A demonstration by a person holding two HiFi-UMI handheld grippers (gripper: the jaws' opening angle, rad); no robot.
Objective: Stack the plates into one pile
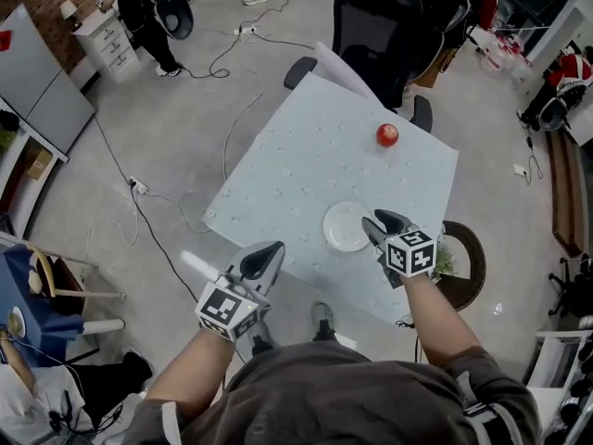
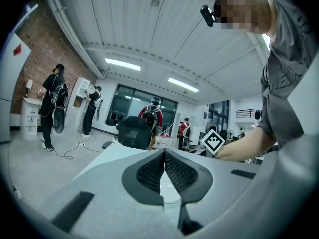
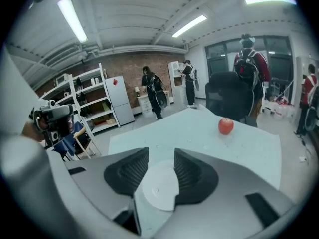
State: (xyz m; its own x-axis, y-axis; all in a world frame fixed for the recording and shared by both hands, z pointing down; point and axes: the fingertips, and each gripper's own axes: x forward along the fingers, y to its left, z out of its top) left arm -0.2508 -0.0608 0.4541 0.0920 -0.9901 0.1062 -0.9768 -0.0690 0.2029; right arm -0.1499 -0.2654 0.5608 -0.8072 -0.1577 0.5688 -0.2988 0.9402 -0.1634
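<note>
1. Stacking looks complete: one white plate pile (image 1: pixel 346 227) sits right of centre on the table (image 1: pixel 278 184), and no loose plate shows.
2. Right gripper (image 1: pixel 382 222) hovers at the pile's right edge, jaws apart and empty.
3. Left gripper (image 1: pixel 264 260), lower left off the table, has its jaws together on nothing.
4. Next likely calls for backing away.
5. Plates are round, smooth and glossy; the tablecloth is pale blue and dotted.

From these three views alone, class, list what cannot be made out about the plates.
Whether more plates lie under the white plate: seen flat from above, too small, head view.
The plate's two sides: covered by the right gripper's open jaws, right gripper view.
The table's near part: hidden behind the left gripper's own body, left gripper view.
</note>
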